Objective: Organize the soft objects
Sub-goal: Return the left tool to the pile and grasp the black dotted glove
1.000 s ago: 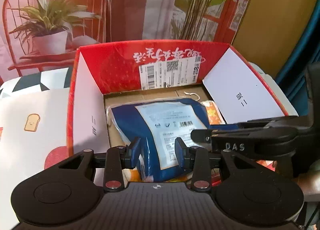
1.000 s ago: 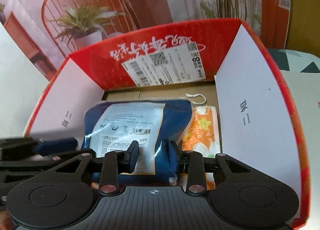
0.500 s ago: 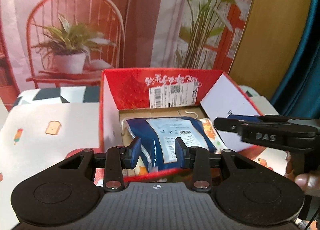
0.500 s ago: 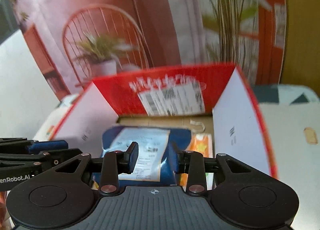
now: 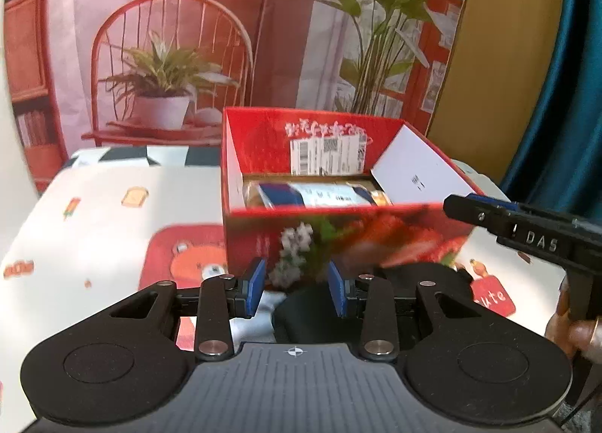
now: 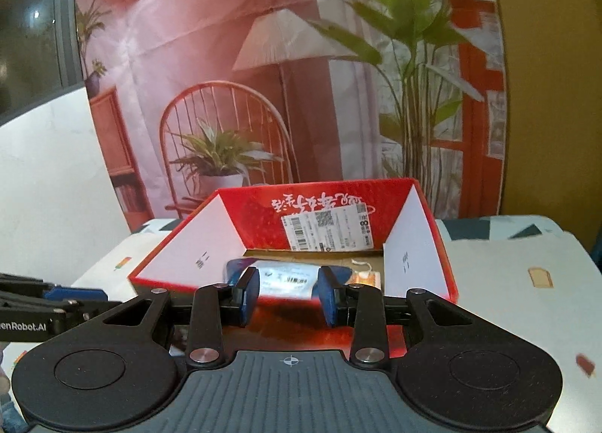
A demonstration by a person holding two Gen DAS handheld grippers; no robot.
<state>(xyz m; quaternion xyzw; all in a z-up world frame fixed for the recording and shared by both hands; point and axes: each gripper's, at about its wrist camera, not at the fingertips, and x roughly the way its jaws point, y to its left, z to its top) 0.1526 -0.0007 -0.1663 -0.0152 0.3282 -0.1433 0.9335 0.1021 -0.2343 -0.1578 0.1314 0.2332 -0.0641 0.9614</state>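
Both claws are pulling back from the red box point(image 5: 338, 244) — left gripper point(image 5: 297, 288) spread, empty, nearest a dark soft item point(image 5: 312, 314) lying just below it.

Red strawberry-print box point(image 5: 338, 233), blue-and-white packet point(image 6: 286, 276) inside.

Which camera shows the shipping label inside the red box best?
The right wrist view: the shipping label on the red box's back wall is sharp, its barcode distinct. The left wrist view shows the same label blurred.
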